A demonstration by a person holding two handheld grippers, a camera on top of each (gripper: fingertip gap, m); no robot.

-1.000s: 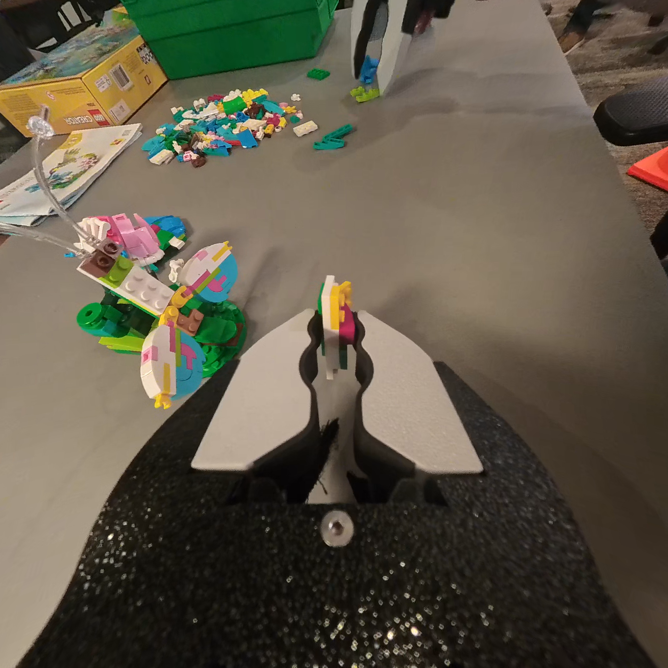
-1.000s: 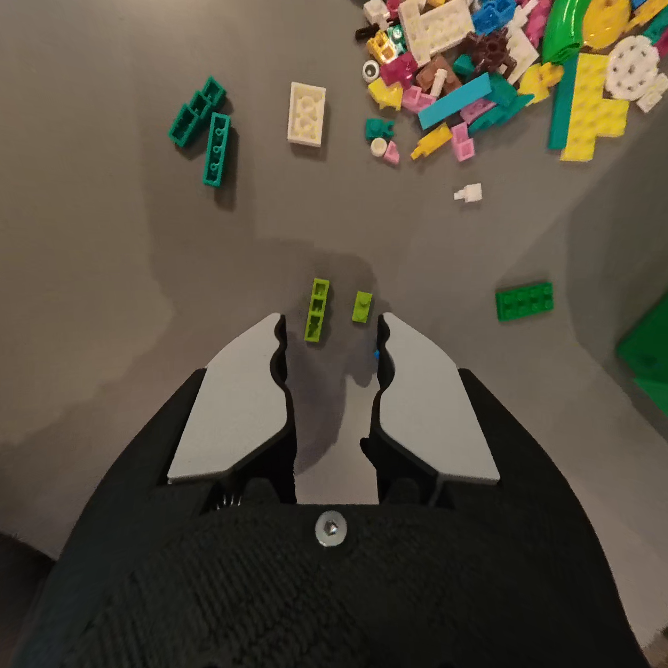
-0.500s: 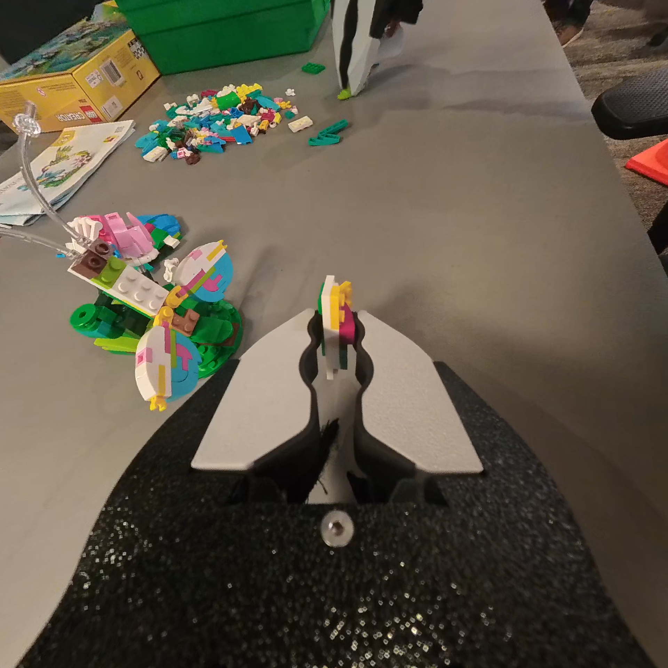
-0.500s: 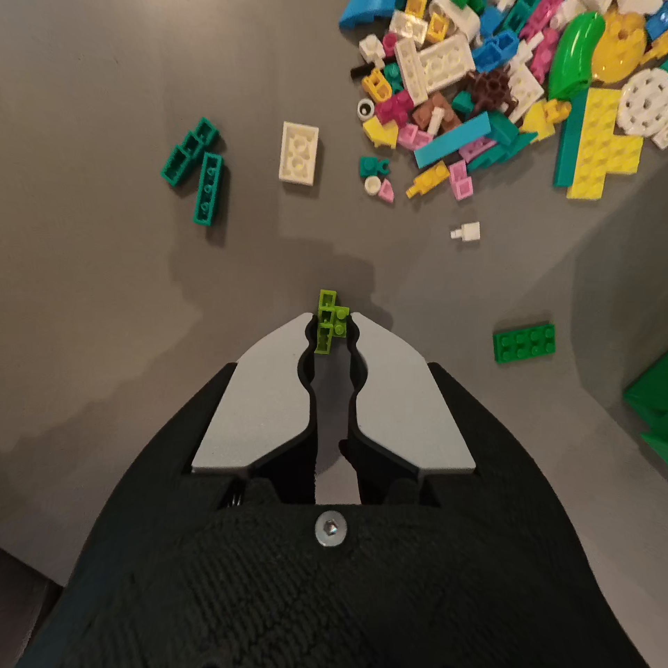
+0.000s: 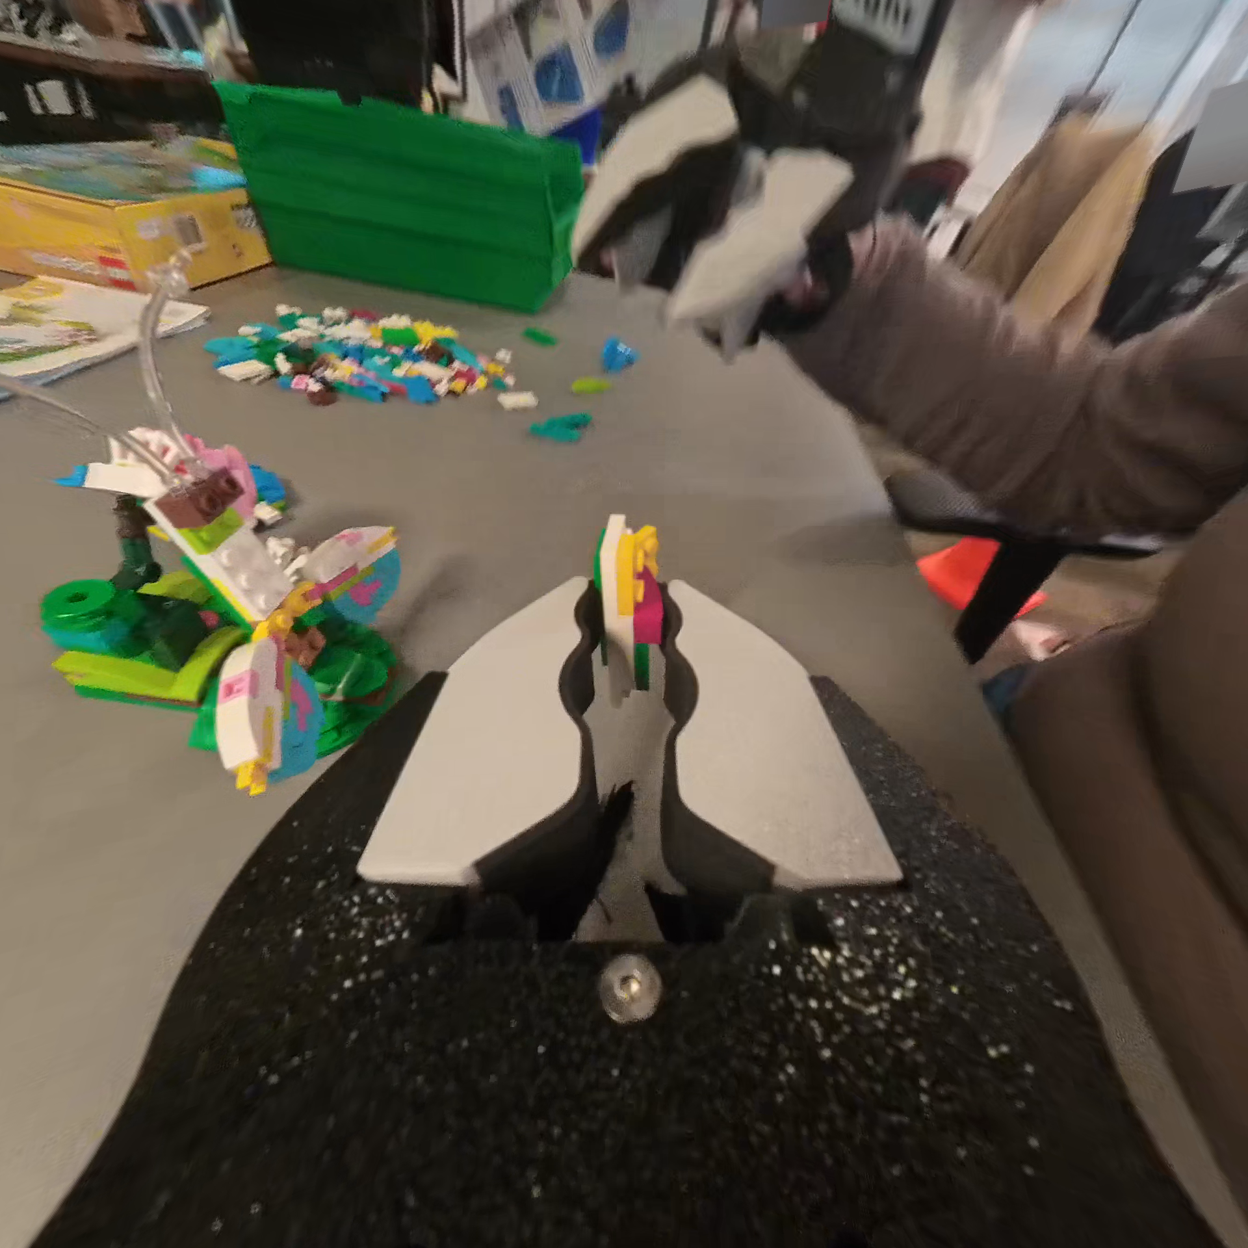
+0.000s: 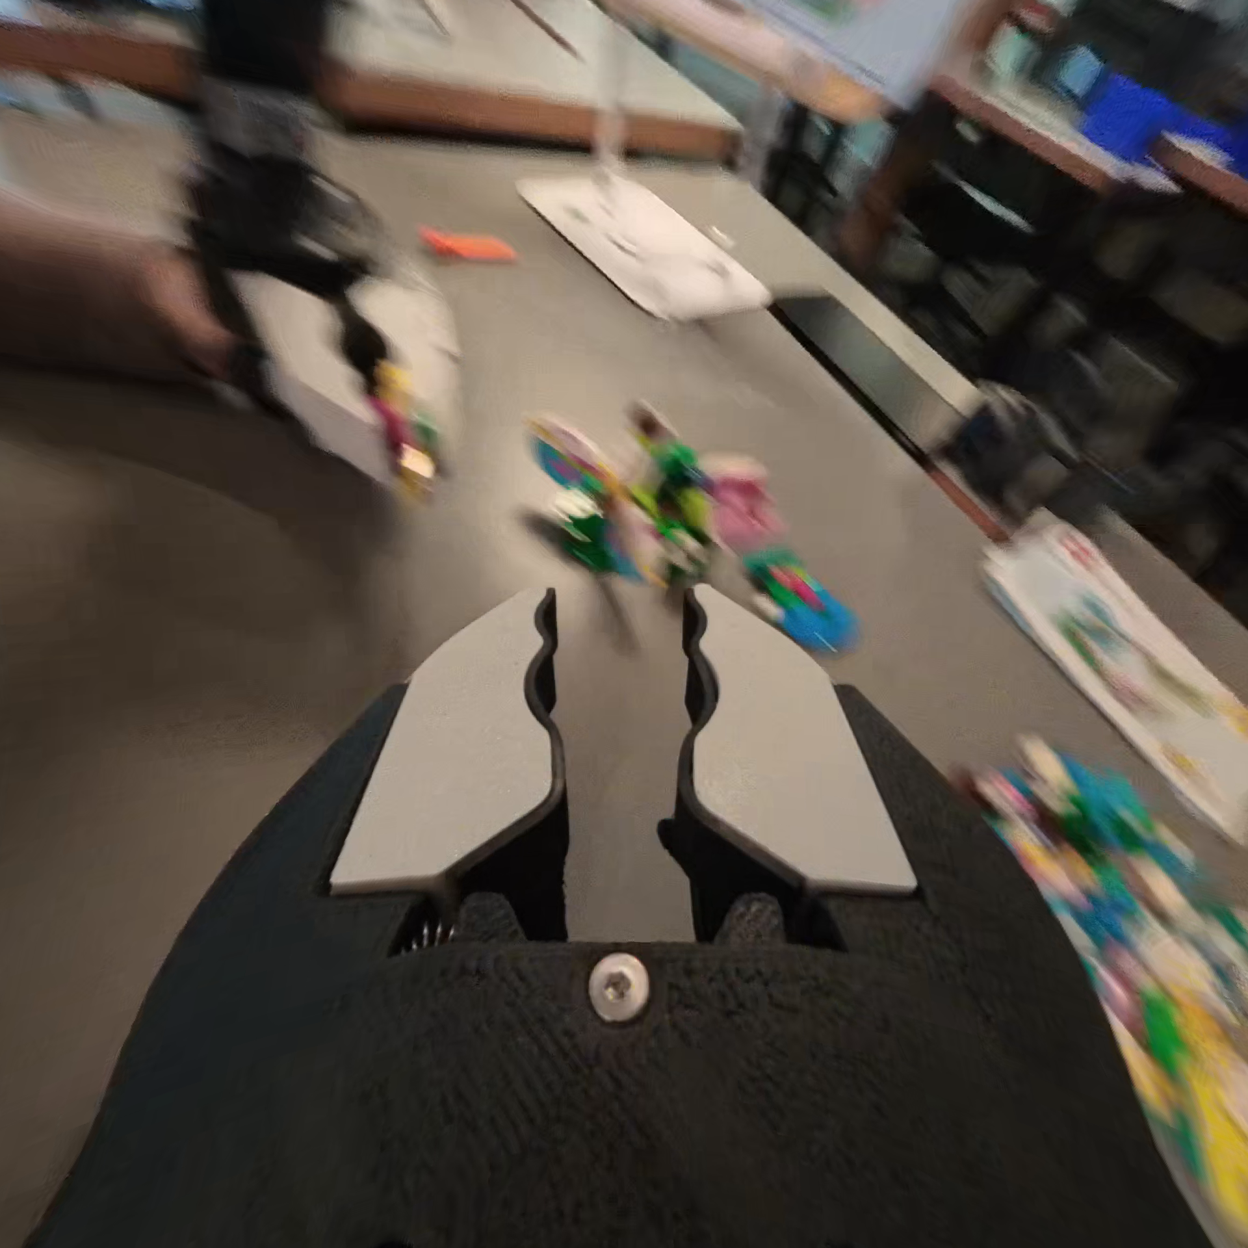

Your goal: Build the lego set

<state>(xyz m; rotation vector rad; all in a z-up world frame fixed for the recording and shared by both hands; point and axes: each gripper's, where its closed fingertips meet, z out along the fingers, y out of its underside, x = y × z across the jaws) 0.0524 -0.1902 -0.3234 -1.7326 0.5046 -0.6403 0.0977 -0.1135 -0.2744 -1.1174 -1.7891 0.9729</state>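
While the left gripper (image 5: 629,594) stays above the grey tabletop (image 5: 675,459), its two pale fingers are clamped on a small flat stack of white, yellow, magenta and green lego plates (image 5: 628,594) standing on edge between the tips. Just to its left sits the partly built lego model (image 5: 216,608), a green base carrying white, pink and blue wing-like pieces and a clear curved stem. Farther back lies a loose pile of mixed coloured bricks (image 5: 365,365), with a lime piece (image 5: 590,385) and a blue piece (image 5: 618,352) near it. Behind them stand a green plastic bin (image 5: 405,202), a yellow cardboard box (image 5: 121,209) and an instruction booklet (image 5: 81,324). The right gripper (image 6: 618,601), blurred in the air, has its fingers apart with nothing between them.
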